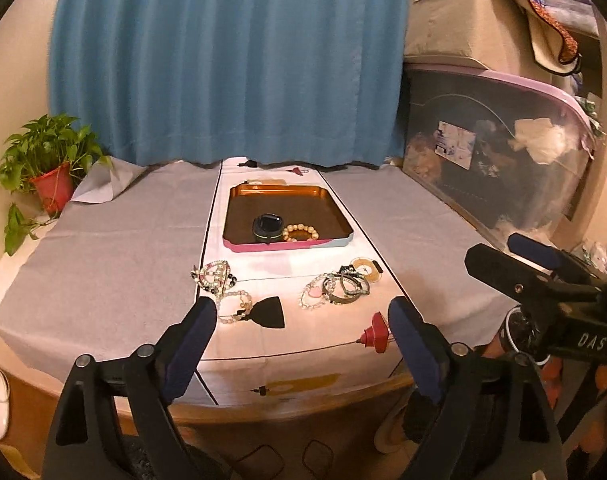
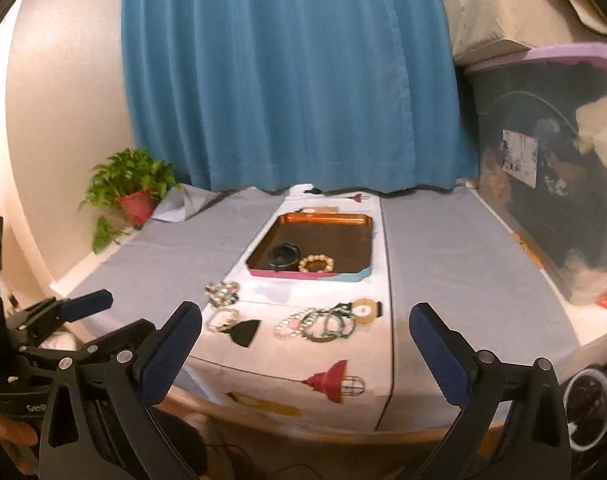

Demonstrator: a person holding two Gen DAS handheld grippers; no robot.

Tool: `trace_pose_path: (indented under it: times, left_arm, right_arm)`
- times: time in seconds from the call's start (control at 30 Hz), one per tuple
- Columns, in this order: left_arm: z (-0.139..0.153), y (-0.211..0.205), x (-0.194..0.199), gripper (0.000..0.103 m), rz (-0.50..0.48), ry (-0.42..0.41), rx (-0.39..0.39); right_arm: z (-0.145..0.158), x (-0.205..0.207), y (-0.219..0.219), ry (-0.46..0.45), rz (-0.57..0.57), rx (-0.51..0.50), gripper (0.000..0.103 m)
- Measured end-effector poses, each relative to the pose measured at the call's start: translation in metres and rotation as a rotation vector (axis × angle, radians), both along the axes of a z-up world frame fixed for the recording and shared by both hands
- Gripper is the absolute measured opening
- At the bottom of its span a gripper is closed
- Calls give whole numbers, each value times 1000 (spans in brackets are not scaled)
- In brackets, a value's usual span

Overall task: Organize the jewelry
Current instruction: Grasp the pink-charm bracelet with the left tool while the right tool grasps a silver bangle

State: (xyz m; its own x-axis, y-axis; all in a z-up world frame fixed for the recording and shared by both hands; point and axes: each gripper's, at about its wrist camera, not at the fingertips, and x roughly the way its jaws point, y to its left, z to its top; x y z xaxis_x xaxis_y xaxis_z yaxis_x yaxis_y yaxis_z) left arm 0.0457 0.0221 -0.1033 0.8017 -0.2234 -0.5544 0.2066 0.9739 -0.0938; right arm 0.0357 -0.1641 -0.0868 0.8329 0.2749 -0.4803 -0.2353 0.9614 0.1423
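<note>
A copper tray (image 1: 239, 216) (image 2: 363, 240) with a pink and blue front wall sits mid-table. It holds a dark bangle (image 1: 266, 227) (image 2: 283, 257) and a cream bead bracelet (image 1: 301, 233) (image 2: 316, 264). Before it on the cloth lie a left pile of bead bracelets (image 1: 217, 280) (image 2: 222, 294) and a right pile of bangles and bracelets (image 1: 335, 288) (image 2: 315, 324). My left gripper (image 1: 303, 320) is open and empty above the table's front edge. My right gripper (image 2: 305, 320) is open and empty, also near the front edge; it shows at the right of the left wrist view (image 1: 499, 252).
A potted plant (image 1: 51, 168) (image 2: 133, 194) stands at the table's far left. A large clear storage bin (image 1: 499, 152) (image 2: 551, 160) with a purple lid lines the right side. A blue curtain (image 1: 223, 60) hangs behind. Grey cloth covers both sides of the table.
</note>
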Motion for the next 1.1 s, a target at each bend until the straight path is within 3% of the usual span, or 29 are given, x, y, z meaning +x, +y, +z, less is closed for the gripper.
trace_pose_path:
  times: [0.17,0.37,0.6,0.67,0.7,0.77,0.87,0.9,1.0,1.1]
  left_arm:
    - [-17,8,9,86,-25,27,-39]
    - [-57,4,57,85,-81,119,-109]
    - [-93,-14,124,83,-106,155,-83]
    - [-105,-21,145,77,-134,175,-83]
    - [-111,-24,153,75,-143,192,-83]
    - [-126,-30,168,59,-166,245,-92]
    - [-143,-39,178,55,-195,301,-78]
    - [-144,-42,176,56,-204,266,-49]
    - [-146,-51,175,55,-215,236,39]
    - [-149,-52,174,29,-167,193,110]
  right_arm:
    - [-17,9,-9,44,10,44,103]
    - [-49,36,-5,58,66,13,103]
    - [-98,97,3,132,103,-34,102]
    - [-110,110,5,141,123,-54,98]
    - [-118,120,7,162,141,-59,90]
    - [-133,132,9,193,178,-65,67]
    - [-154,147,7,264,226,-46,51]
    - [-158,150,7,281,230,-43,47]
    - [-171,158,6,321,238,-36,44]
    - [-172,162,6,308,238,-29,45]
